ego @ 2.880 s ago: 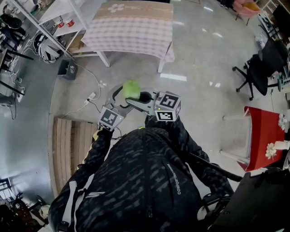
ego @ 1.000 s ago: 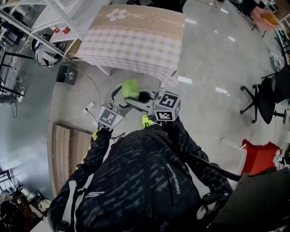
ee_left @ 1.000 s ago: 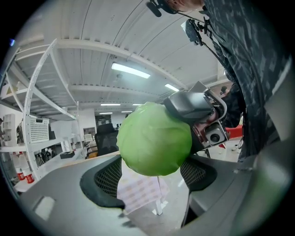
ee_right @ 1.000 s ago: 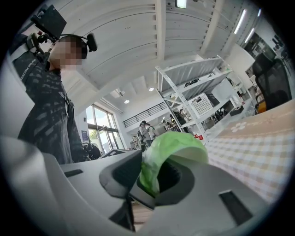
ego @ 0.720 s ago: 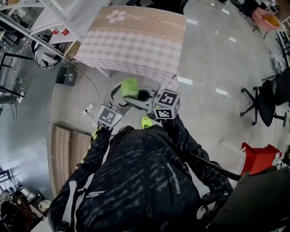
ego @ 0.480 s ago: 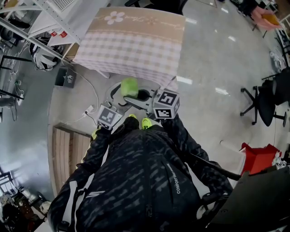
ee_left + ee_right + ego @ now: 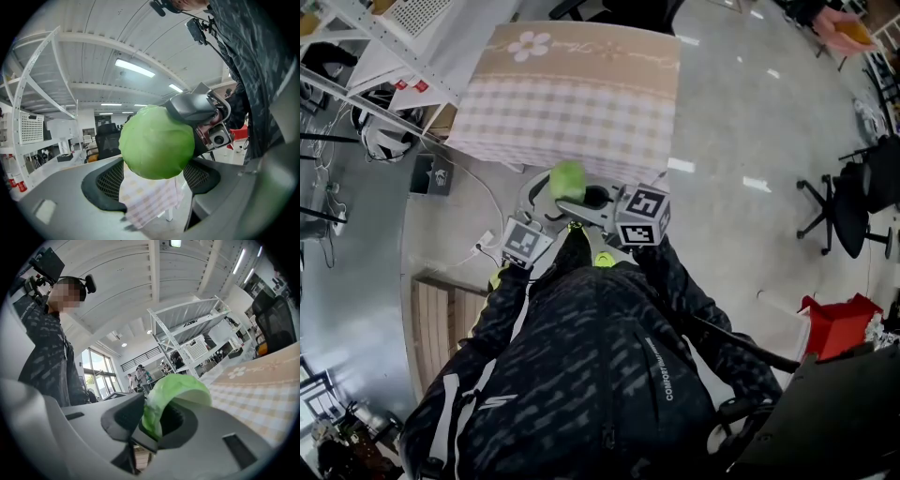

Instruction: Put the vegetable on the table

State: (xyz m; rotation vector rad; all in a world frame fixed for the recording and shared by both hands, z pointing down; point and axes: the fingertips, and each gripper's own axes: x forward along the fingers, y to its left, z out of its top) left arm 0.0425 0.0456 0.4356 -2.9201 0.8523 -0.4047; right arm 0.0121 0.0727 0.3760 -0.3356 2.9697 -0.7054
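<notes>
A round green cabbage (image 7: pixel 568 179) hangs in the air in front of the person, just short of the table's near edge. The table (image 7: pixel 572 103) wears a beige checked cloth with a flower print. My left gripper (image 7: pixel 542 192) reaches the cabbage from the left, and its two mesh pads (image 7: pixel 107 183) press on the cabbage (image 7: pixel 157 143) low down on both sides. From the right, my right gripper (image 7: pixel 586 199) clamps the same cabbage (image 7: pixel 180 390) between its jaws. The checked cloth (image 7: pixel 150 204) shows under the cabbage and the table (image 7: pixel 262 390) lies to the right ahead.
White metal shelving (image 7: pixel 366 66) stands left of the table, with a helmet and boxes under it. A wooden pallet (image 7: pixel 441 314) and a cable with a power strip (image 7: pixel 483 242) lie on the floor at left. Office chairs (image 7: pixel 862 183) and a red table (image 7: pixel 839 323) stand at right.
The table has drawn nearer and larger in the head view as the person walks toward it. Both grippers keep the same hold on the cabbage.
</notes>
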